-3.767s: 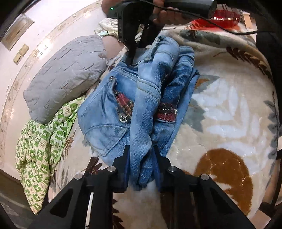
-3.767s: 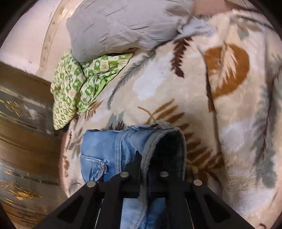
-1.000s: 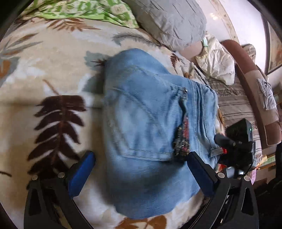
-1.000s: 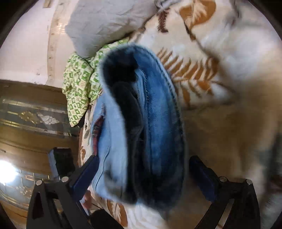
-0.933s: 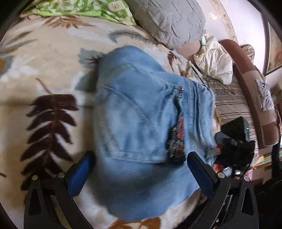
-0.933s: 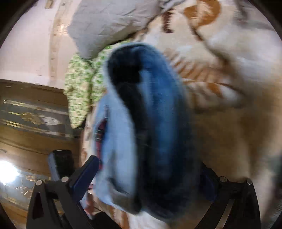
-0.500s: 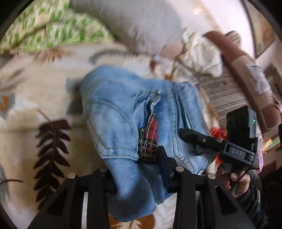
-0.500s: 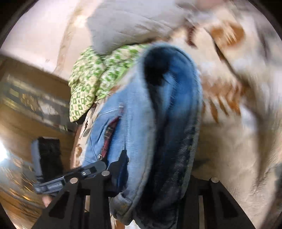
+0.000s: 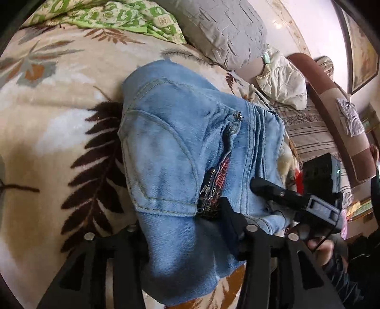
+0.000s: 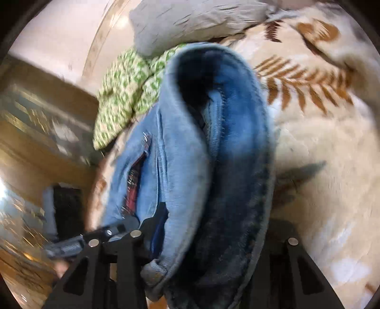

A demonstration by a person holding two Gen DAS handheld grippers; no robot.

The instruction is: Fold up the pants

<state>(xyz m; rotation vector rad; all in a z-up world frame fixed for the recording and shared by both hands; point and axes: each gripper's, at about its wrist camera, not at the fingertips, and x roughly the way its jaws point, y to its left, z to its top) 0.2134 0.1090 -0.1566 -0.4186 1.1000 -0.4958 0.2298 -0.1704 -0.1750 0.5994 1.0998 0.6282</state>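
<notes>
**Claws clamped on both ends of a folded denim bundle**

Left claw (image 9: pixel 187 228) has the near end of the folded jeans (image 9: pixel 180 152) bunched between its two black fingers, the cloth filling the gap from pad to pad; its jaws are easing apart at this moment with the denim still pressed between them. A stitched back pocket faces up on the bundle, and a zip with red plaid trim runs along its right side, ending just beside the claw's right finger (image 9: pixel 231 225).

Right claw (image 10: pixel 213 237), seen in its own view, straddles the other end of the same bundle, where the folded layers stand on edge and show a dark inner lining. The thick roll of jeans (image 10: pixel 213 147) fills the space between its fingers, and these jaws are opening too, with the fabric still wedged there. In the left wrist view that claw (image 9: pixel 273 190) reaches in from the right onto the denim, gripped by a hand (image 9: pixel 318 247) at the lower right.

The jeans lie on a cream bed blanket (image 9: pixel 59 133) printed with brown fern leaves. At the far side sit a grey pillow (image 9: pixel 228 28) and a green patterned cloth (image 9: pixel 114 16); a brown striped sofa (image 9: pixel 332 114) stands far right.
</notes>
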